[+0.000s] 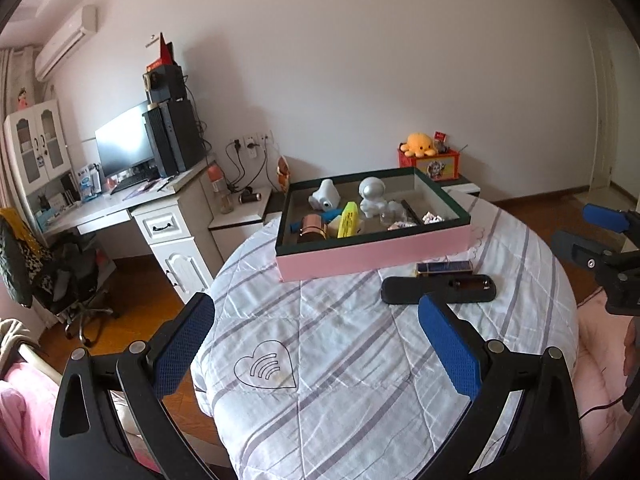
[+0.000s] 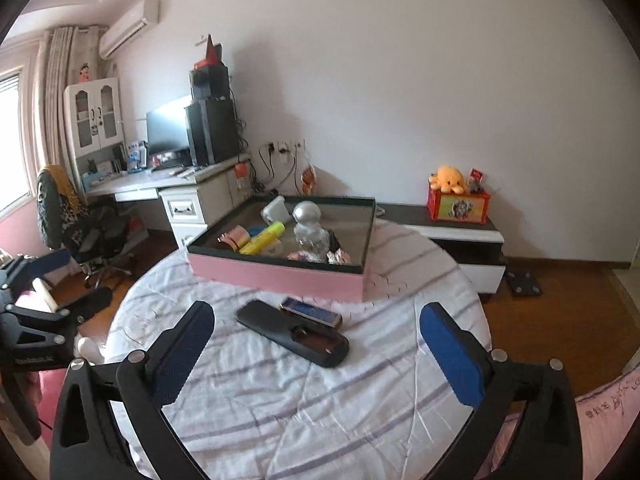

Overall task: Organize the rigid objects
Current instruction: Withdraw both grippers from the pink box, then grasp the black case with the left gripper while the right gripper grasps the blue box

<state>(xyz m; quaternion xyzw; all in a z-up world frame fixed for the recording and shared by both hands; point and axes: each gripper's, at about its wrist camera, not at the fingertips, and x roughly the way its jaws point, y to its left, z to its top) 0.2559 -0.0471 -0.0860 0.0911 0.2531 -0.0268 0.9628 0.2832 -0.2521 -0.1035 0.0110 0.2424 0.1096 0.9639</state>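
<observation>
1. The left gripper [image 1: 316,344] hangs over the near part of the quilt [image 1: 340,360], jaws spread wide with nothing between them.
2. The right gripper [image 2: 316,352] is likewise spread wide and empty, above the quilt's near edge; its jaws frame the remote [image 2: 292,332] without touching it.
3. Each wrist view catches the other tool at its margin: the left view has the right gripper at its right edge, and the right view has the left gripper at its left edge.
4. The box [image 1: 372,254], pink-sided with a dark rim, sits toward the quilt's far edge.
5. Inside it, left to right in the left view: a copper cylinder [image 1: 313,227], a white camera-like toy [image 1: 325,196], a highlighter [image 1: 349,219], an astronaut figure [image 1: 371,196] and small crumpled bits at the right end.
6. The remote lies face-down on the quilt just before the box's near wall, its battery bay open.
7. A slim blue case [image 2: 311,312] lies between remote and box, touching the remote.
8. Only the left view shows a heart print [image 1: 266,366] on the quilt; only the right view shows a scale [image 2: 524,282] on the floor.
</observation>
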